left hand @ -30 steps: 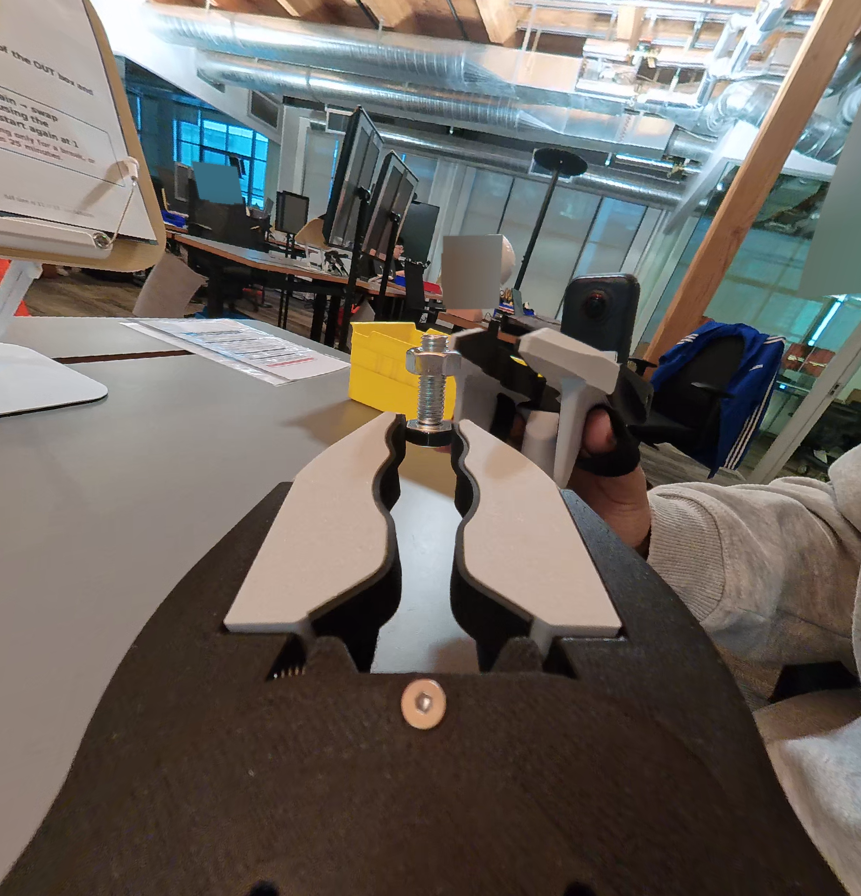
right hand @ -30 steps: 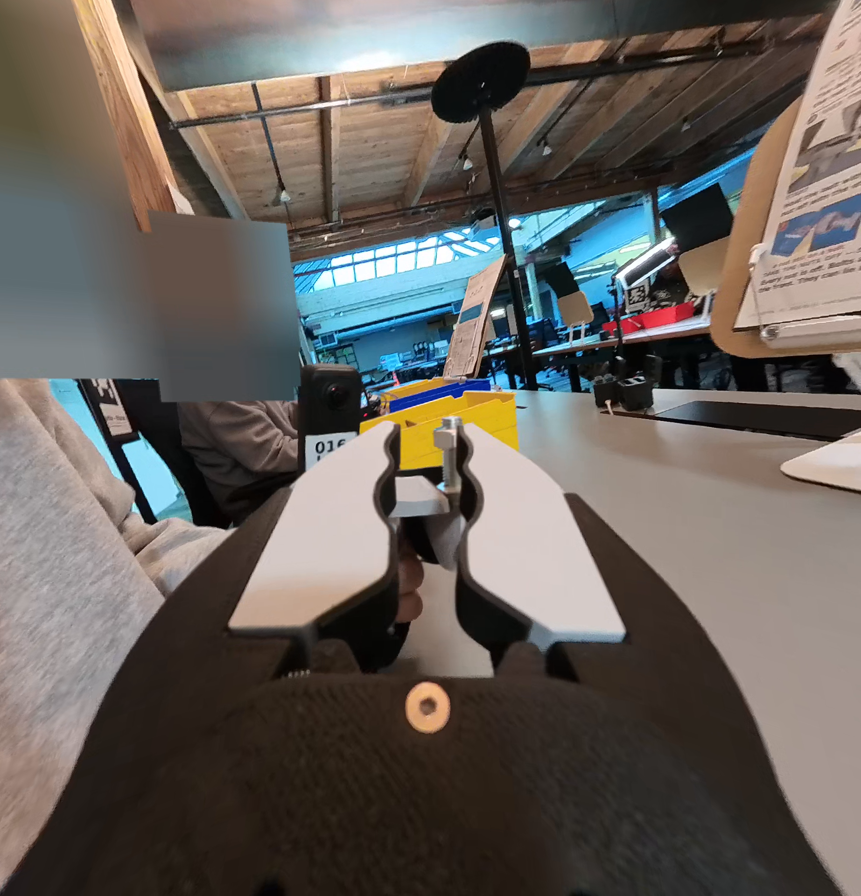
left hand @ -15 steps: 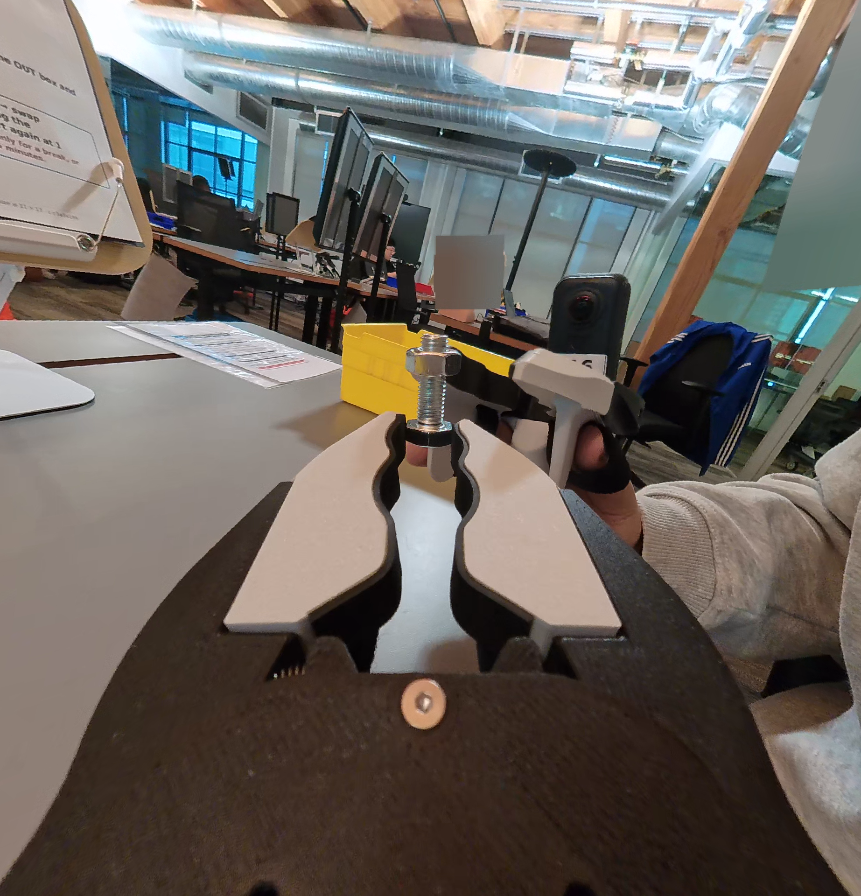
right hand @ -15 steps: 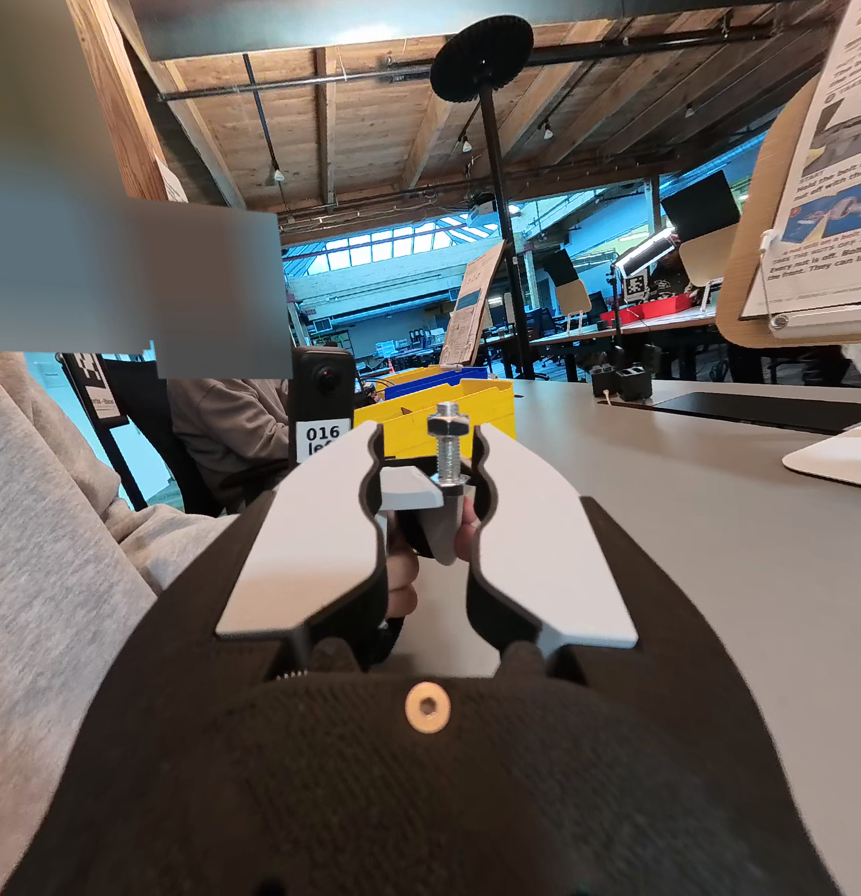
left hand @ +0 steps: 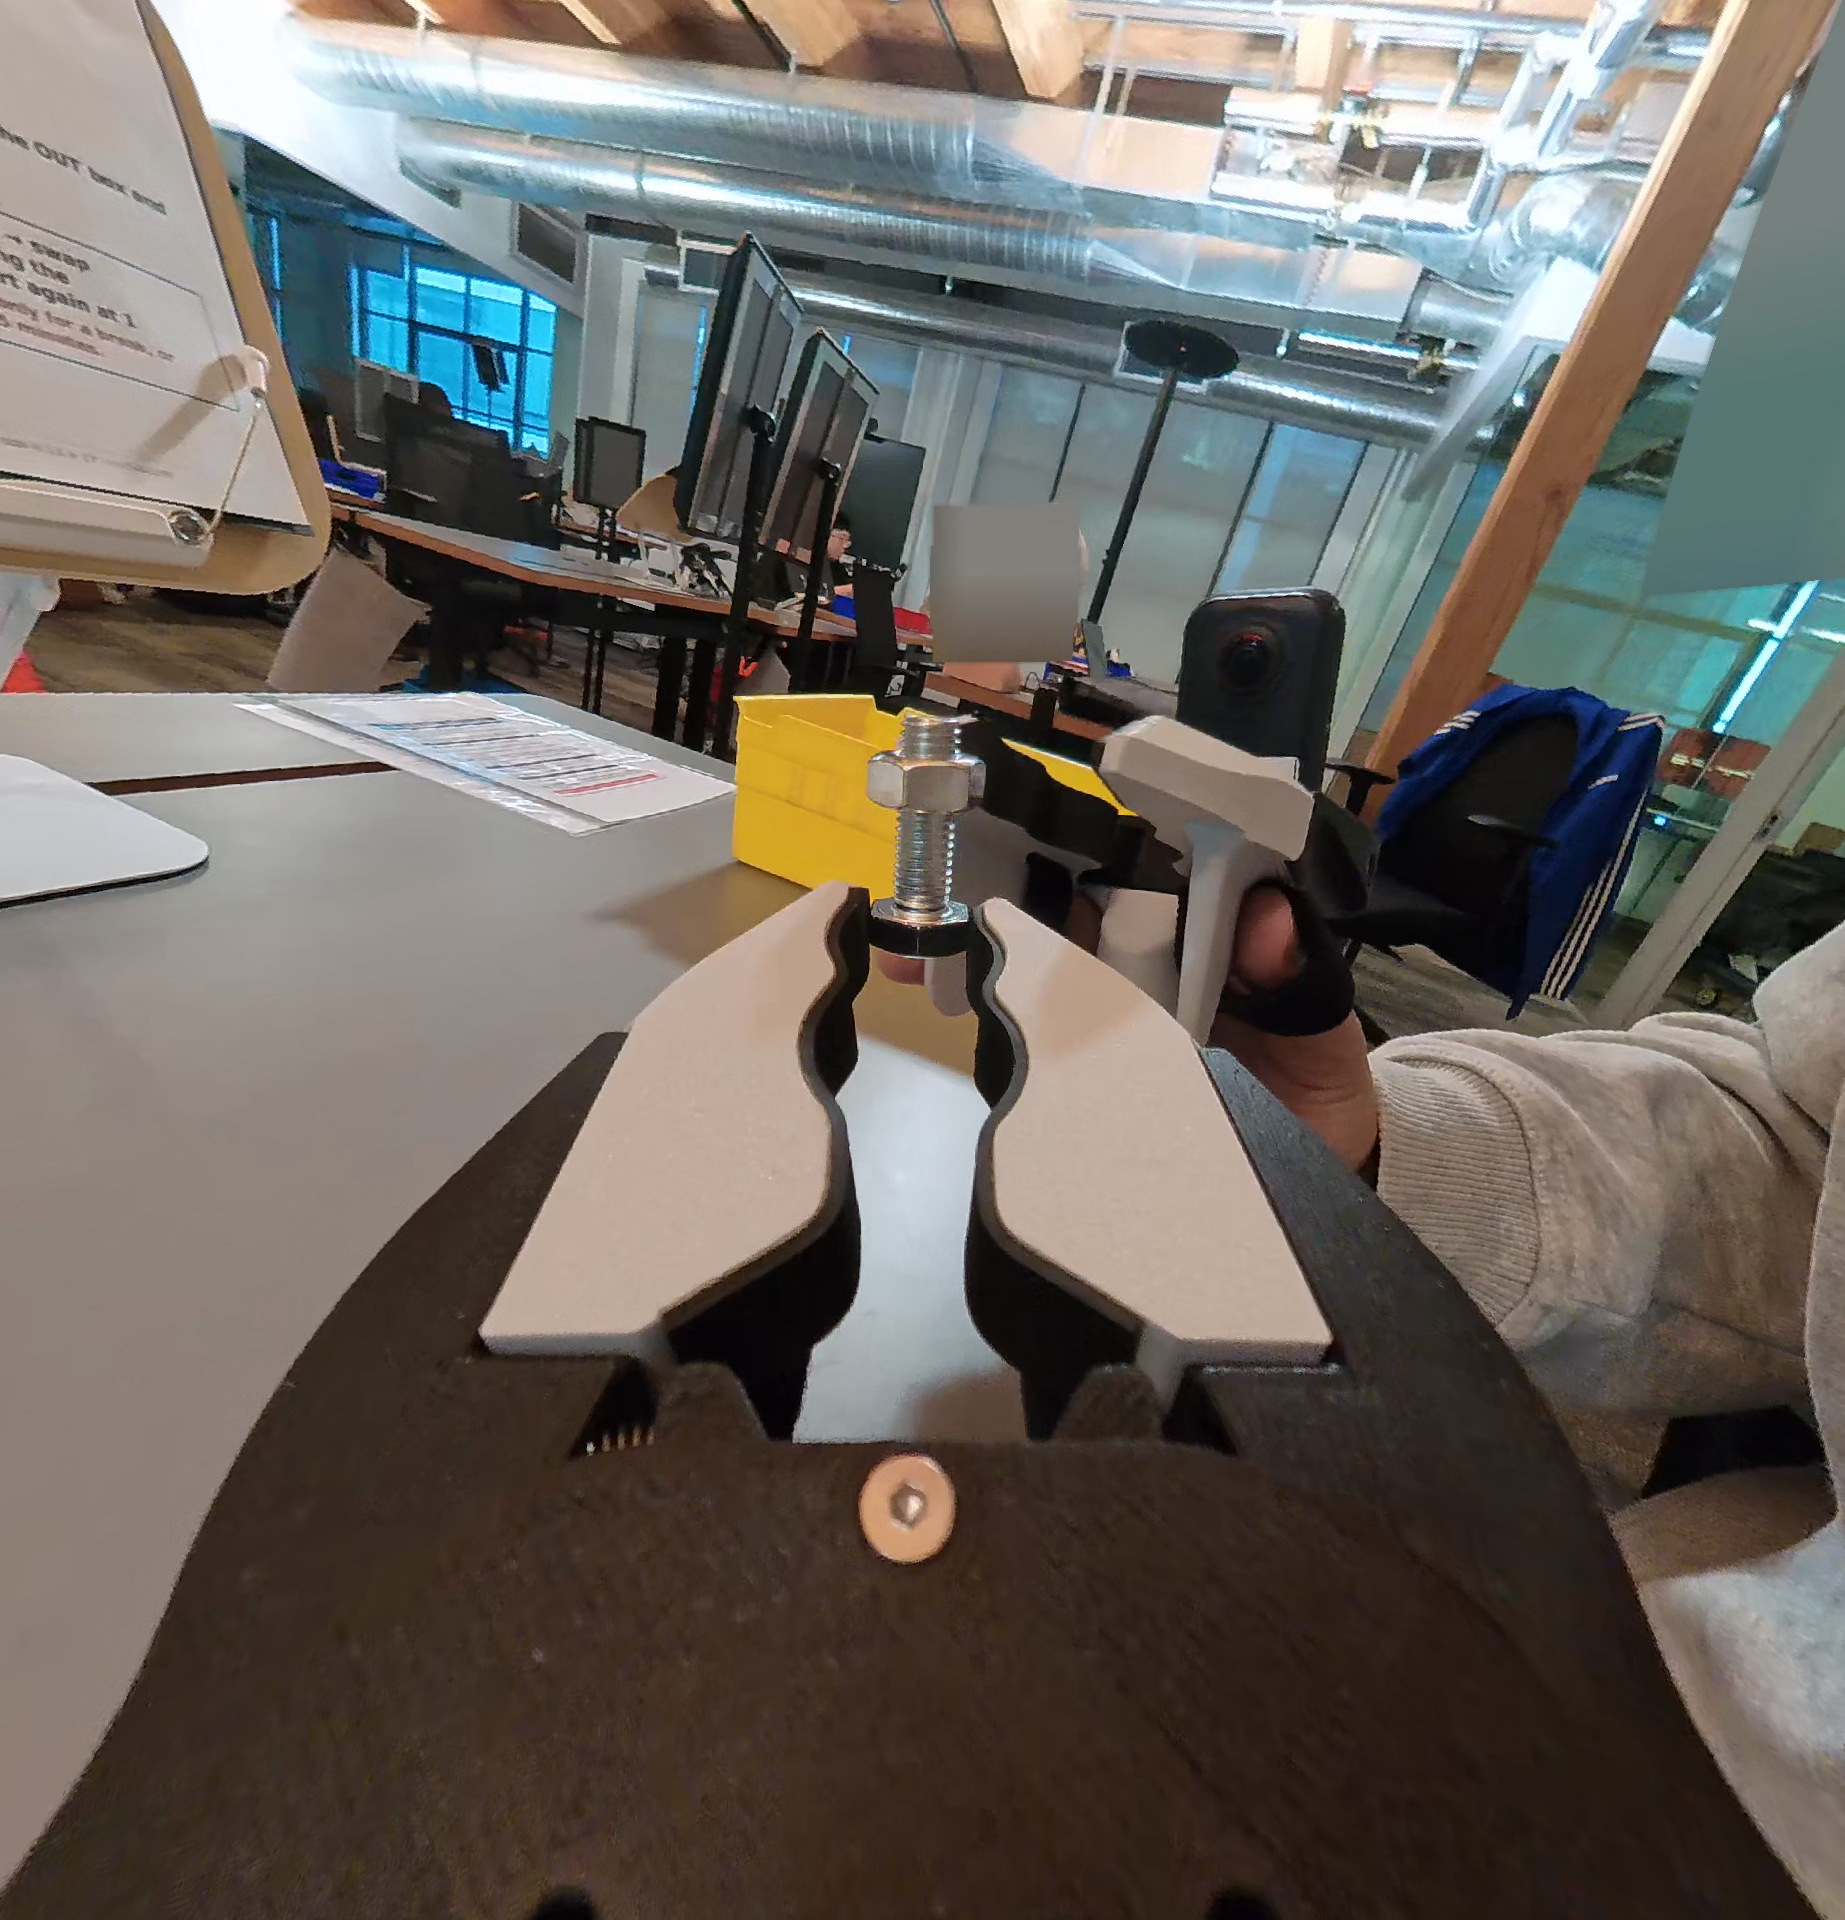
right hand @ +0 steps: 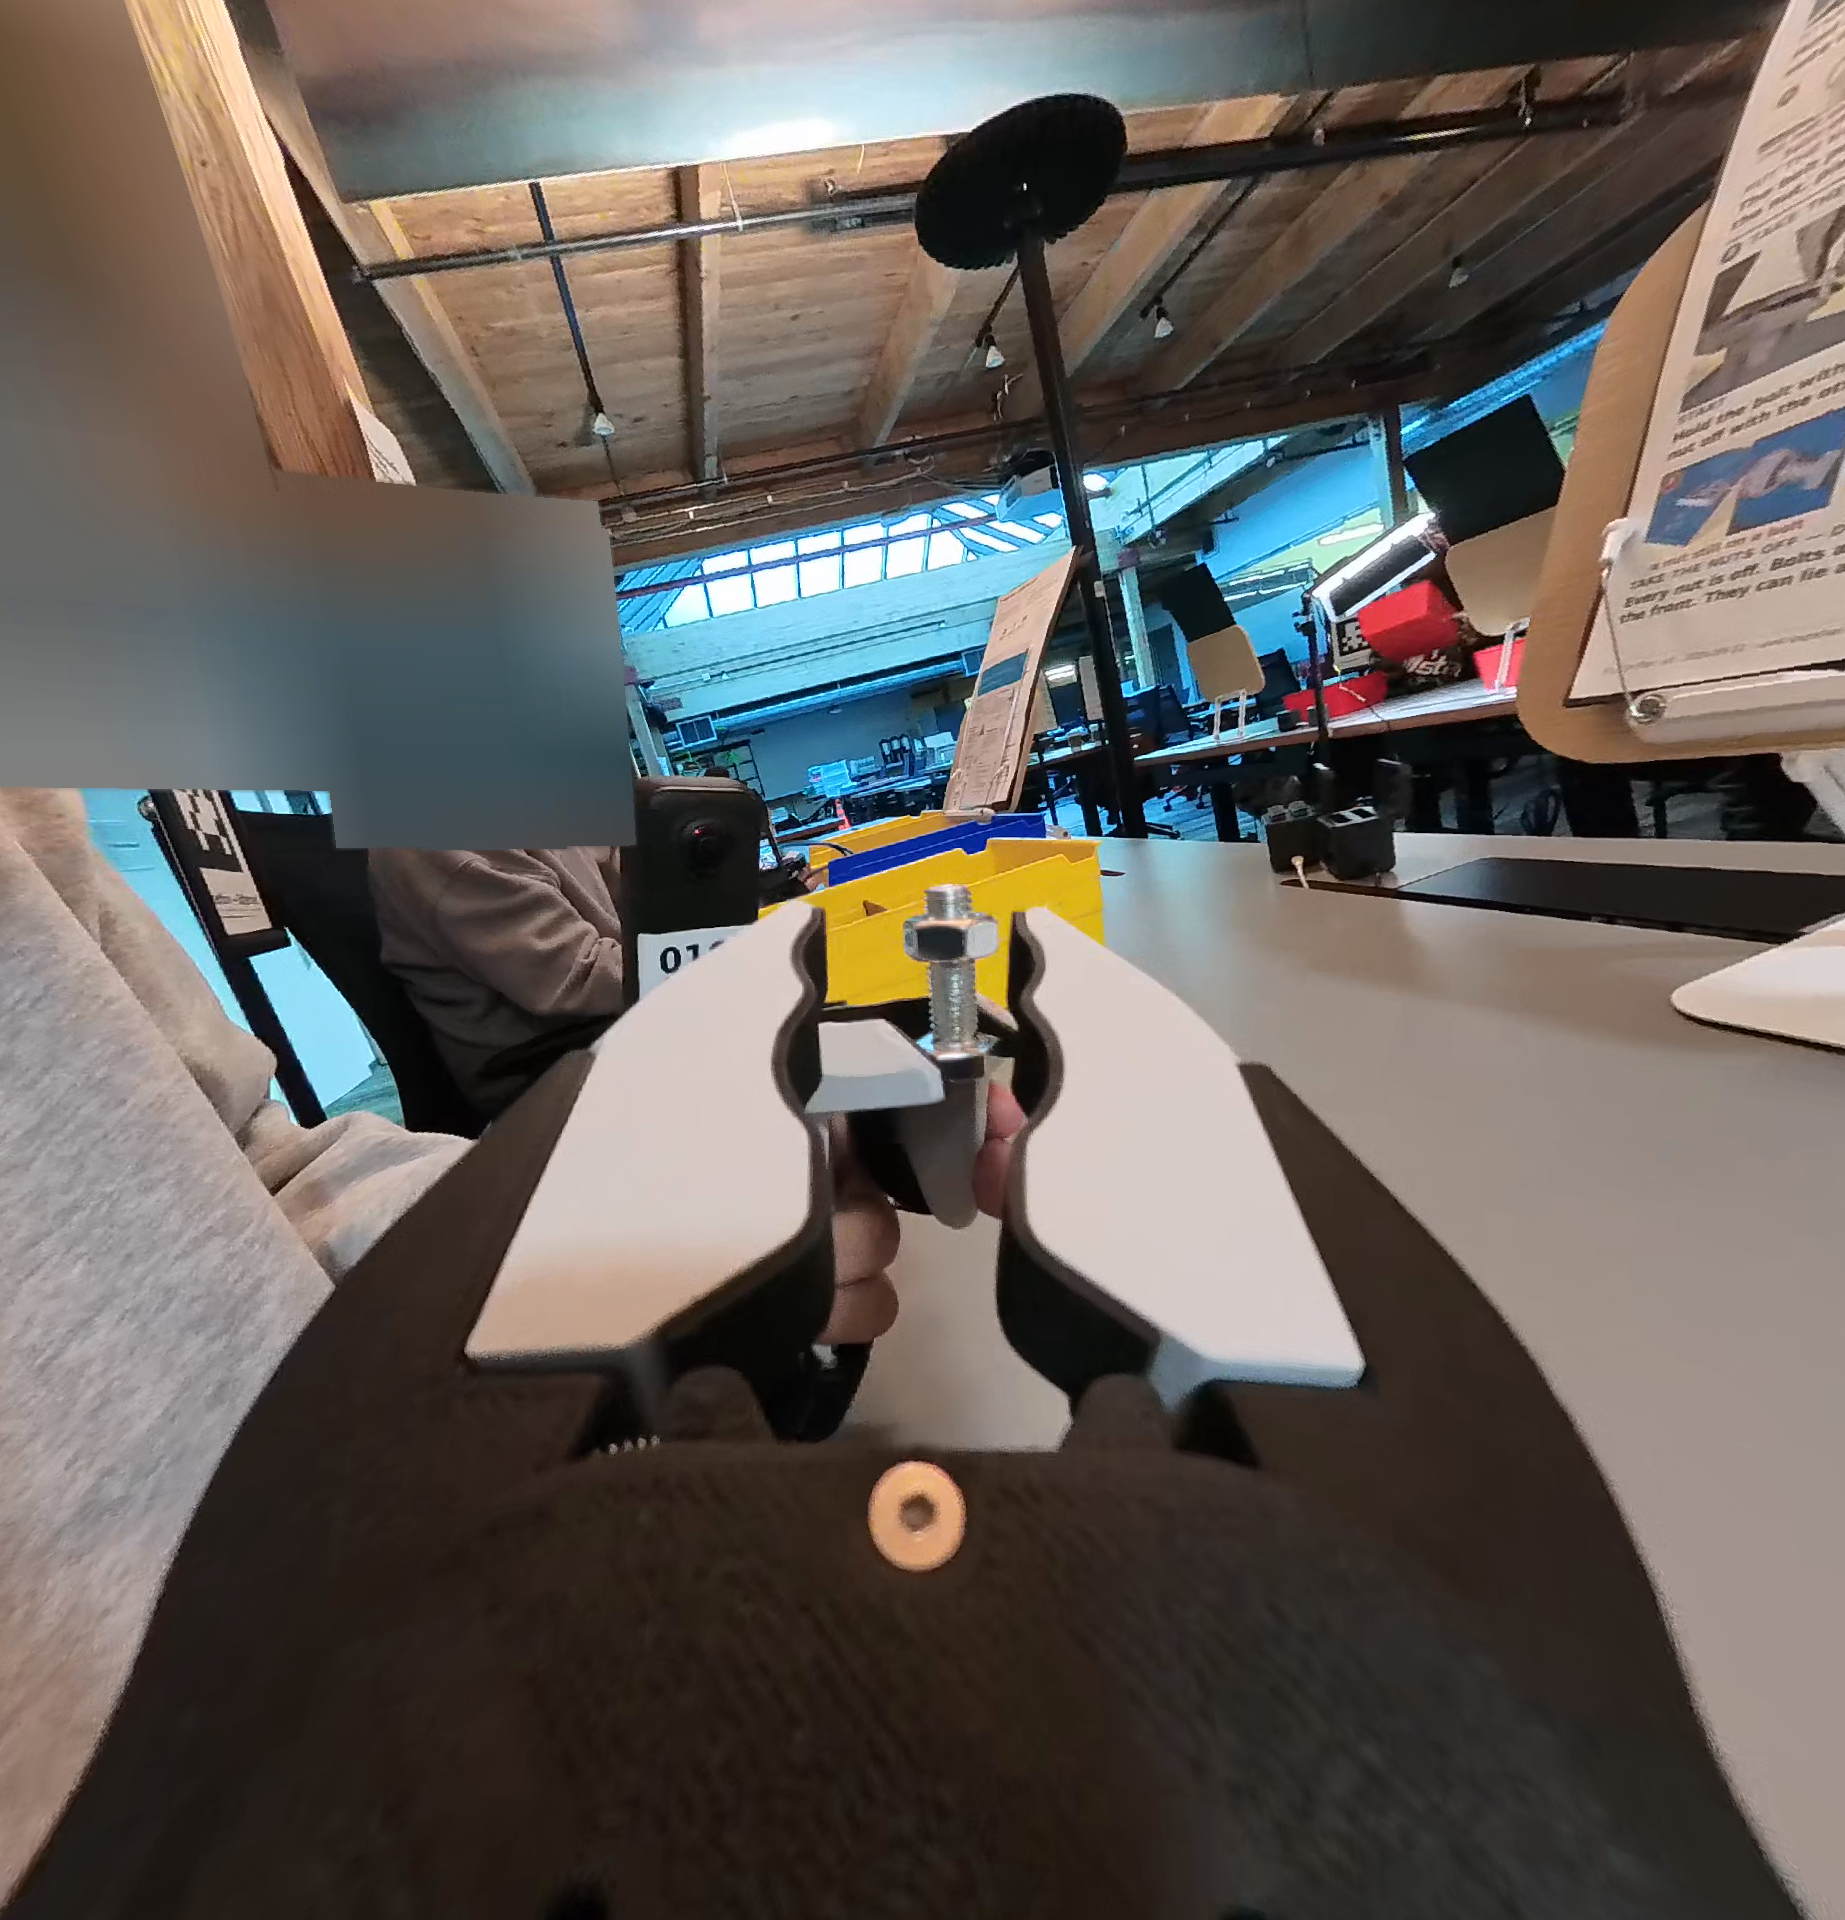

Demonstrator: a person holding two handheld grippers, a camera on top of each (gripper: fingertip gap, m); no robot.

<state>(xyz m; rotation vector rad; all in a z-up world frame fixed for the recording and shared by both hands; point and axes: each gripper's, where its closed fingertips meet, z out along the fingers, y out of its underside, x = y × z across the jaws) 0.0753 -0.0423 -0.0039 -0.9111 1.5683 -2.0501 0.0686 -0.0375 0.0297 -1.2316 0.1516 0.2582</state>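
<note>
left gripper (left hand: pixel 918 925): jaws clamped | right gripper (right hand: pixel 916 961): jaws apart

Before you stretches a grey table (left hand: pixel 274 1039). On it sit a yellow bin (left hand: pixel 804 800), a laminated sheet (left hand: pixel 502 753) and a white stand base (left hand: pixel 56 842).

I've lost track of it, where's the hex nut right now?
The hex nut sits near the top of the upright bolt, whose head the left gripper clamps, before the yellow bin.
</note>
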